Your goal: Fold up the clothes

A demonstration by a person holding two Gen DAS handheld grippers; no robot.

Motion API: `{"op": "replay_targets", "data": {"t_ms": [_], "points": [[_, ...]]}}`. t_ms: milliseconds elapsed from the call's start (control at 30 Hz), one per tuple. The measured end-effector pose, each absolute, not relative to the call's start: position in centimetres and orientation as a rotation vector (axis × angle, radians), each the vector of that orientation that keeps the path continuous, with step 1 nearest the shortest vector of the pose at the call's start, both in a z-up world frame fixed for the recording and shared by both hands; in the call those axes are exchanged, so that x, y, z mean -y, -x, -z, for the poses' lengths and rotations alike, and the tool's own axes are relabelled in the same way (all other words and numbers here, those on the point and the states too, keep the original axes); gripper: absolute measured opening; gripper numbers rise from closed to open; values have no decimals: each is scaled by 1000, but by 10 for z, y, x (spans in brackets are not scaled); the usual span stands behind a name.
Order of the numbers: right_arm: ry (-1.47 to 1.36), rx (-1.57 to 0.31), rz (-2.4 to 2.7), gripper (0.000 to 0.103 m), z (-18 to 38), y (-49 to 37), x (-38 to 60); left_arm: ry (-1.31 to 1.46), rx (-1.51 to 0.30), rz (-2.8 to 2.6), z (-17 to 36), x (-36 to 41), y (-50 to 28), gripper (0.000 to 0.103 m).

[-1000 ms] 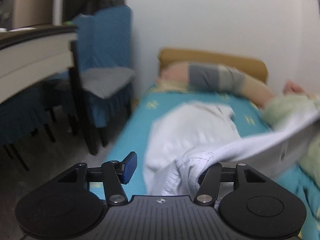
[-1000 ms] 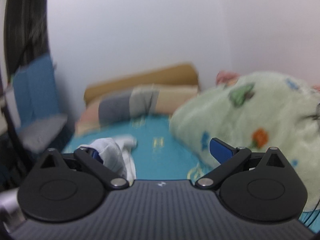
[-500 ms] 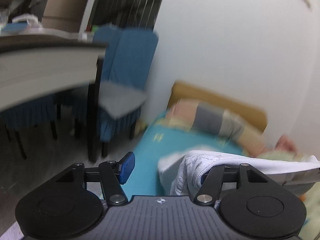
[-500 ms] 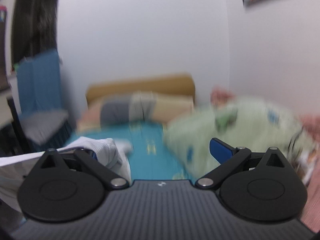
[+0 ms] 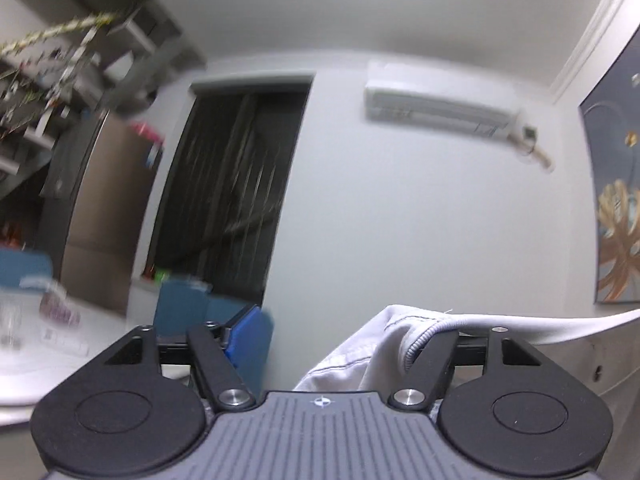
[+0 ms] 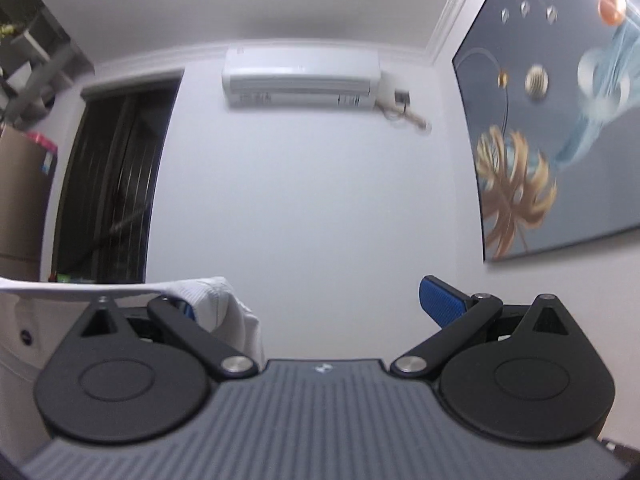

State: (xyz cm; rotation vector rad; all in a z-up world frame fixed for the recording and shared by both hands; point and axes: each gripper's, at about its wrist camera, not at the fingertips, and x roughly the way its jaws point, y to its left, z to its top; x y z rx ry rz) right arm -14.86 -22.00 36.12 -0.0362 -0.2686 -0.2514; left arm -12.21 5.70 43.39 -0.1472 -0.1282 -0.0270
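A white garment hangs stretched between my two grippers, lifted high. In the left wrist view the garment (image 5: 384,344) drapes over the right finger of my left gripper (image 5: 340,336); the blue left pad (image 5: 248,332) stands bare and far from it. In the right wrist view the garment (image 6: 216,304) drapes over the left finger of my right gripper (image 6: 312,308); the blue right pad (image 6: 440,304) stands bare. Both sets of jaws are spread wide, the cloth hooked on one finger each. The bed is out of sight.
Both cameras point up at a white wall with an air conditioner (image 6: 300,78). A dark doorway (image 5: 228,200) and shelves (image 5: 60,80) are on the left. A large painting (image 6: 560,140) hangs on the right wall. A blue chair back (image 5: 180,308) shows low left.
Both grippers have risen and tilted upward with the white garment. The bed, pillow and blanket have dropped out of view; wall, doorway and air conditioner now fill the frames.
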Motion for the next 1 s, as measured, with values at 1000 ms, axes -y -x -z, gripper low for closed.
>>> {"op": "replay_targets", "data": {"t_ms": [1000], "points": [[93,-110,294,103,-112,-286,261,147,-270,-89,-112,-41,-402,77]]}}
